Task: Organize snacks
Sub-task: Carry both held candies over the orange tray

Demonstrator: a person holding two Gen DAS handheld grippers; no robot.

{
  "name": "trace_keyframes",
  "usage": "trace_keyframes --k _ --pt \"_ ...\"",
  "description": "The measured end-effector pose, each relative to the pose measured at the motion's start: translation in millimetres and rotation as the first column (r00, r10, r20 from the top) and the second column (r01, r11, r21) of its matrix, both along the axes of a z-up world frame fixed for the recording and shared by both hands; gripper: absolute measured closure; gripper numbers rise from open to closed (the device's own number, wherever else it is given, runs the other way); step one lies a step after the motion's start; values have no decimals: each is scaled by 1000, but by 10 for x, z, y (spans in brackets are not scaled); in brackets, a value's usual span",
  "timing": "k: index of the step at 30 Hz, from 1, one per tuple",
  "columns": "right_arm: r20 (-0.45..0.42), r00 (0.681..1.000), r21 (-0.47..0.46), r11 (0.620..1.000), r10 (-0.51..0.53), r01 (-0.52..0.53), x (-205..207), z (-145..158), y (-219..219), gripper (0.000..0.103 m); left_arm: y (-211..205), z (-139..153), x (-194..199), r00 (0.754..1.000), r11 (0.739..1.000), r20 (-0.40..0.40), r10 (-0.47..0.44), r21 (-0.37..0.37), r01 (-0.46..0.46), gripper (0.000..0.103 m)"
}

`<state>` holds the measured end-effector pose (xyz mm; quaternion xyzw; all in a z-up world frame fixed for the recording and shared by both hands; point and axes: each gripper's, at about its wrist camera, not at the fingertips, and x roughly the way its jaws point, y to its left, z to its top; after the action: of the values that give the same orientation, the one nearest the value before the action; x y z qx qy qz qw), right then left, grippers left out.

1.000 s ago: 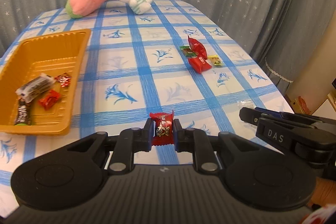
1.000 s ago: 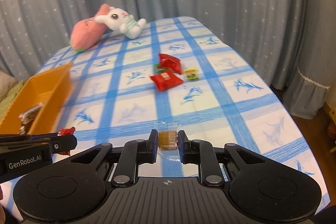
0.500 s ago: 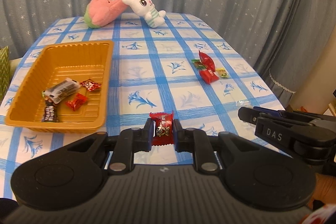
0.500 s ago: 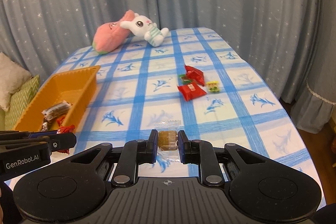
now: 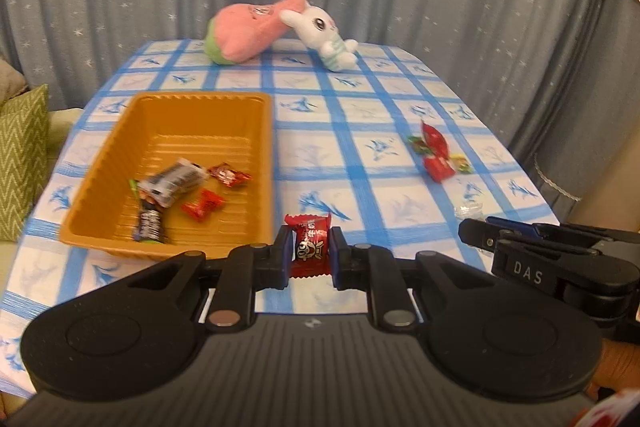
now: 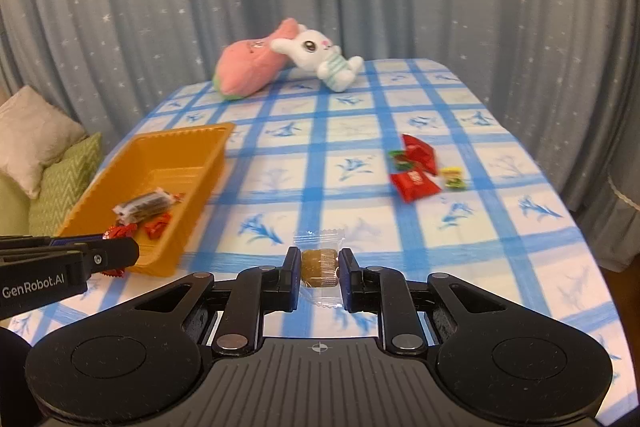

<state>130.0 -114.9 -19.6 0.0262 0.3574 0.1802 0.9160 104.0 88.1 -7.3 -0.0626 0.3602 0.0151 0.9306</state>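
Note:
My left gripper (image 5: 310,251) is shut on a red wrapped candy (image 5: 311,247), held above the table just right of the orange tray's (image 5: 200,99) near corner. The tray holds several wrapped snacks (image 5: 176,183). My right gripper (image 6: 319,275) is shut on a brown snack in a clear wrapper (image 6: 319,265), held over the table's near middle. The tray also shows in the right wrist view (image 6: 212,131). Red packets (image 6: 416,171) and small candies (image 6: 453,178) lie on the table at the right, also in the left wrist view (image 5: 436,155).
A pink plush (image 5: 244,31) and a white rabbit plush (image 5: 324,31) lie at the table's far end. Grey star-print curtains hang behind. A green cushion (image 6: 64,179) sits off the table's left edge. The checked tablecloth (image 6: 352,131) covers the table.
Both grippers have moved back and to the left with their snacks still held. The tray now sits closer to the middle of both views.

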Motion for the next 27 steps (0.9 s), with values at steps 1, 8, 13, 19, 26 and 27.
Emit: trace_keyframes --k 1,8,13,19,26,27 --pt "3 1000 1 1000 10 -10 6 12 49 83 59 19 1 1000 1000 3 10 5 -10 86" --pt "20 996 14 996 86 -87 114 91 458 83 518 151 22 998 998 15 63 19 -63 86" --pt "30 989 29 989 145 -146 223 161 797 83 854 172 86 995 995 12 97 21 -97 87" --pt "26 979 33 978 204 -205 385 179 1210 83 1224 139 177 992 991 -2 128 28 -128 86" --pt "0 968 22 968 251 -251 602 81 1598 83 1511 20 333 988 988 -25 153 19 -152 86" --pt "-5 967 20 967 256 -256 626 60 1645 83 1536 1 353 988 988 -28 153 18 -152 86"
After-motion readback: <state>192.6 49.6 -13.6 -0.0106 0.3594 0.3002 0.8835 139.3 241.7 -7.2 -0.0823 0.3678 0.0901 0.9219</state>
